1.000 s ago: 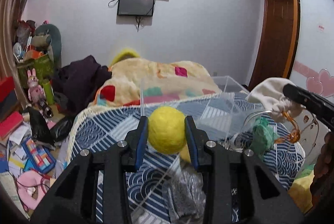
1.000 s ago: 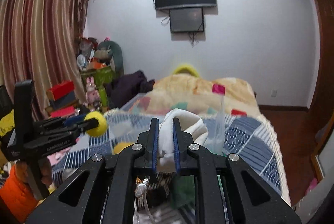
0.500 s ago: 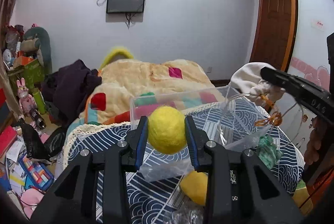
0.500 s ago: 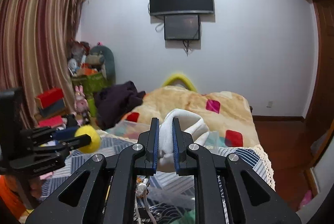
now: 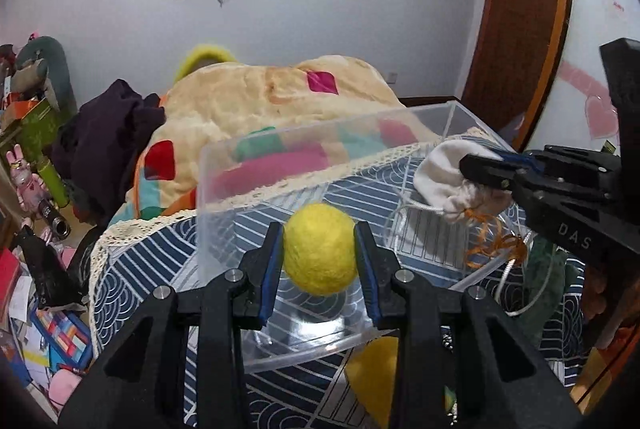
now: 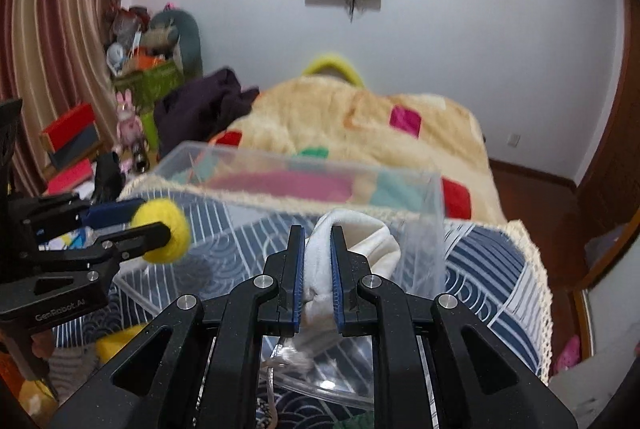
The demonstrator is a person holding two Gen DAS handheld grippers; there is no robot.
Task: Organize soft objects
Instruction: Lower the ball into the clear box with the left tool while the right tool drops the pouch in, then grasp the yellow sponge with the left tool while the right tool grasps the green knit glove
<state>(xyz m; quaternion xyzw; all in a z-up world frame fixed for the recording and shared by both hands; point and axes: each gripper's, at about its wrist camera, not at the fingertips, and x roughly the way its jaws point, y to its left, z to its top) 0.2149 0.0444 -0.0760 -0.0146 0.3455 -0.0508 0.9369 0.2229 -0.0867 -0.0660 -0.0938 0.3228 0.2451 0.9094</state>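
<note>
My left gripper (image 5: pixel 319 241) is shut on a yellow felt ball (image 5: pixel 320 249) and holds it over the clear plastic box (image 5: pixel 280 145) on the bed. My right gripper (image 6: pixel 317 241) is shut on a white cloth pouch (image 6: pixel 360 237) over the right part of the same box (image 6: pixel 436 213). The pouch (image 5: pixel 440 173) and right gripper (image 5: pixel 480 171) show at right in the left wrist view. The left gripper (image 6: pixel 160 225) and ball (image 6: pixel 164 229) show at left in the right wrist view. An orange ribbon (image 5: pixel 496 245) hangs under the pouch.
A second yellow ball (image 5: pixel 376 377) and a green soft item (image 5: pixel 548 269) lie on the blue patterned bedspread (image 5: pixel 152 261) near the box. A cream blanket (image 5: pixel 260 97) lies behind. Cluttered floor and toys (image 5: pixel 24 181) are at left. A wooden door (image 5: pixel 516 9) is at right.
Both grippers moved forward and down over the clear box, still holding the ball and the pouch. The box now fills the middle of both views.
</note>
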